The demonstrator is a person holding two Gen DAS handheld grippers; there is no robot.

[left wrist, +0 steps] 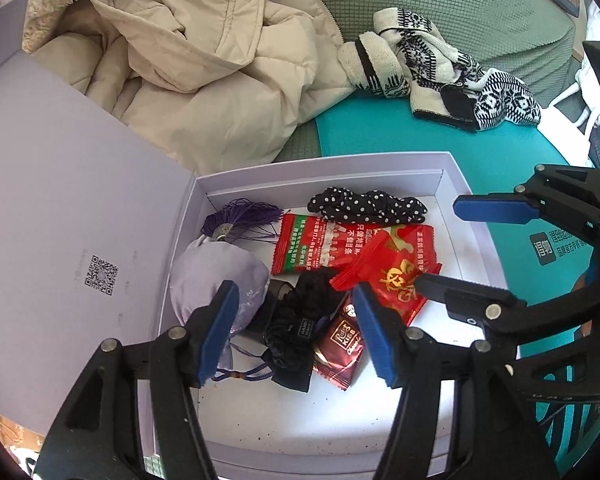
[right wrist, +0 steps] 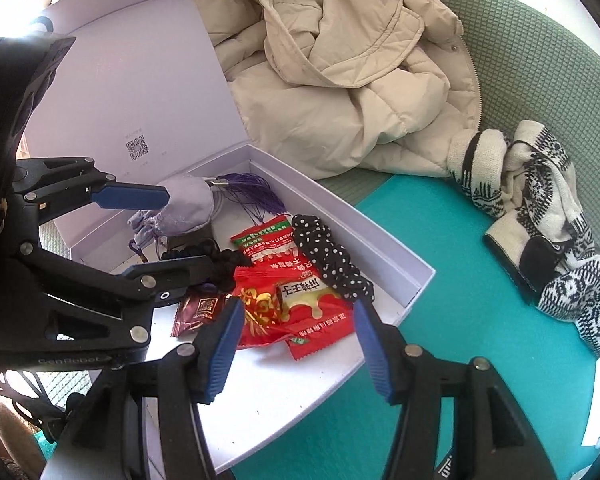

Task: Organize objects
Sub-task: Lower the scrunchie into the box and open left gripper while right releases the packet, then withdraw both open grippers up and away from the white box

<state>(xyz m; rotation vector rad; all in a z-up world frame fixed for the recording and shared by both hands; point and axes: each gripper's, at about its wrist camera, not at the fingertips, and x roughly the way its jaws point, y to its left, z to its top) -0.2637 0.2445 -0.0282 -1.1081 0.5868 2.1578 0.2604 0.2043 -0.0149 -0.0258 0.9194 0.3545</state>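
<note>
An open lavender box (left wrist: 448,168) (right wrist: 416,268) holds a lilac sachet with a purple tassel (left wrist: 216,276) (right wrist: 188,204), red snack packets (left wrist: 320,248) (right wrist: 276,304), a black polka-dot scrunchie (left wrist: 366,204) (right wrist: 332,260), a black lace scrunchie (left wrist: 300,312) and a dark red candy wrapper (left wrist: 340,348) (right wrist: 198,308). My left gripper (left wrist: 296,332) is open and empty, low over the sachet and black scrunchie. My right gripper (right wrist: 296,344) is open and empty over the red packets; it shows in the left wrist view (left wrist: 460,248) at the box's right side.
The box lid (left wrist: 60,200) stands open at the left. A beige padded coat (left wrist: 204,64) (right wrist: 340,80) lies behind the box. Patterned black-and-white knit socks (left wrist: 432,68) (right wrist: 540,220) lie on the teal mat (left wrist: 420,132) over a green cushion.
</note>
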